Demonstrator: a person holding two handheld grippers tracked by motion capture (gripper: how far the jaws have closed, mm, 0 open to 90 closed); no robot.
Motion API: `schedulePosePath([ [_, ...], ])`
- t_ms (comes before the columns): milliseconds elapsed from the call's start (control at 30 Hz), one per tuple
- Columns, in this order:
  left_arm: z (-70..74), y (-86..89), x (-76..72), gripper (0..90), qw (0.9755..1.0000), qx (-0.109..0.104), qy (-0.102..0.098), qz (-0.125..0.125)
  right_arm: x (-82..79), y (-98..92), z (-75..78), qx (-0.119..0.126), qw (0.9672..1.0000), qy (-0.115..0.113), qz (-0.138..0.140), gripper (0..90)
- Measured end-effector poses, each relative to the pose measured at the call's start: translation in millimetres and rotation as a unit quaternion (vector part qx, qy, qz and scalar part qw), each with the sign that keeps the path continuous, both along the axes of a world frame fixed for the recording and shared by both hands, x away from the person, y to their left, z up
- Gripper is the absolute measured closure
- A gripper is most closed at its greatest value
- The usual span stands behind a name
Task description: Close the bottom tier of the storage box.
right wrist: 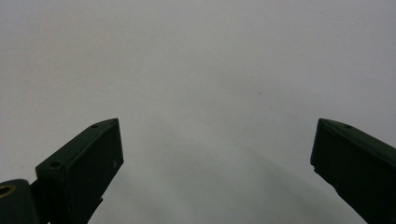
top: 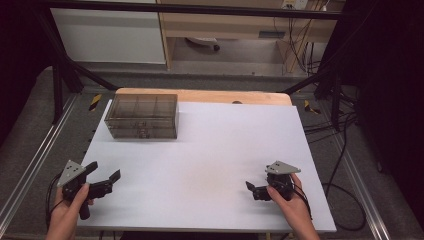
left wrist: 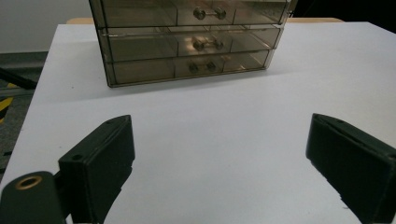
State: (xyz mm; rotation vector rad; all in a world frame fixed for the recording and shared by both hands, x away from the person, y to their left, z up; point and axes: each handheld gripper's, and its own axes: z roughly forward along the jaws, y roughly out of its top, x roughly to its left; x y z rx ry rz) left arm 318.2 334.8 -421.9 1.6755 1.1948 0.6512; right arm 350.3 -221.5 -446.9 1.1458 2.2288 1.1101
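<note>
Smoked drawer chest (top: 142,116) stands at the far left of the white bench (top: 210,165), its top cut off in the left gripper view. Left claw (top: 106,176) spread, empty, well short of it. Right claw (top: 252,190) spread over bare surface, jaws hard to distinguish from above.

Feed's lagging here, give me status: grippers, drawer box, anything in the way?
Left gripper open, empty. Right gripper open, empty, over bare table. Drawer box far left, drawers look closed, untouched. Nothing between it and left gripper.

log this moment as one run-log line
left tongs: open, empty, facing drawer box | right tongs: open, empty, over white table | drawers: all shut
</note>
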Motion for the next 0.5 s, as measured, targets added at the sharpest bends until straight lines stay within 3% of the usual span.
schedulePosePath([
  [233,-13.8,-6.1,2.2,8.2,0.999,0.023,0.019,-0.032,0.4,-4.6,-0.6,-0.003,1.0,-0.001,-0.009,2.9],
  [500,-13.4,-20.1,0.7,8.8,0.9966,0.053,0.007,-0.063,1.4,-7.4,-1.6,-0.006,0.9998,0.0,-0.021,3.1],
])
